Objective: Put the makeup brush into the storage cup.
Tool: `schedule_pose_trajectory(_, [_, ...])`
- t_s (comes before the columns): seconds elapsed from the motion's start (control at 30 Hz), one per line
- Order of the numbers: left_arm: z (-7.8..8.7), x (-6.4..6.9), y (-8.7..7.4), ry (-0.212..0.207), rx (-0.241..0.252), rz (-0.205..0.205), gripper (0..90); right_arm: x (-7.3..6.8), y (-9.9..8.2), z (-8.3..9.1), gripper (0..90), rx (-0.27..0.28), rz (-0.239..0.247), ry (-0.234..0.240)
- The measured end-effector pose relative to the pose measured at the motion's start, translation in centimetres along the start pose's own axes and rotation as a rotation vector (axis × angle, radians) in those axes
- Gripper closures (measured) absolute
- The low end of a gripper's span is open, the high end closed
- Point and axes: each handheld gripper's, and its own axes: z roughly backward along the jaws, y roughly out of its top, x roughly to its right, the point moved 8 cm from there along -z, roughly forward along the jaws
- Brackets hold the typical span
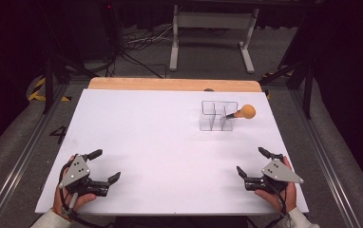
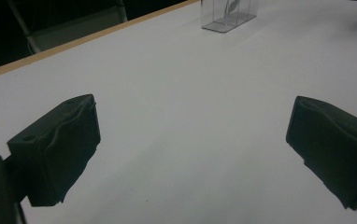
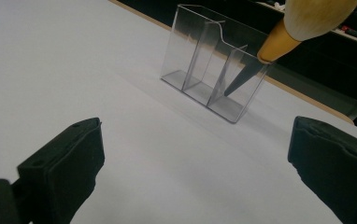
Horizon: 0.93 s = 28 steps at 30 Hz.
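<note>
A clear plastic organiser point(image 1: 216, 116) with three compartments stands at the far right of the white table point(image 1: 160, 137). A brush with a fluffy orange head point(image 1: 247, 111) leans out of its right compartment, handle down. In the right gripper view the organiser point(image 3: 204, 84) and the brush point(image 3: 284, 37) lie ahead of the jaws. My left gripper point(image 1: 104, 166) rests near the front left edge, open and holding nothing. My right gripper point(image 1: 251, 162) sits near the front right edge, open as well. In the left gripper view the organiser point(image 2: 228, 14) shows far off, beyond the spread jaws point(image 2: 193, 154).
A wooden strip point(image 1: 170, 84) runs along the table's far edge. Behind it stand a white frame stand point(image 1: 213, 28) and cables point(image 1: 137, 42) on the floor. Metal rails point(image 1: 23, 142) flank the table on both sides.
</note>
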Motion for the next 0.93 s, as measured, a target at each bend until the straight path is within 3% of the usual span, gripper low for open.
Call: schedule_pose_trajectory(0.93, [-0.59, -0.56, -0.70, 0.036, -0.053, 0.016, 3.6, -0.13, 0.33, -0.06, 4.3, 0.029, -0.029, 0.033])
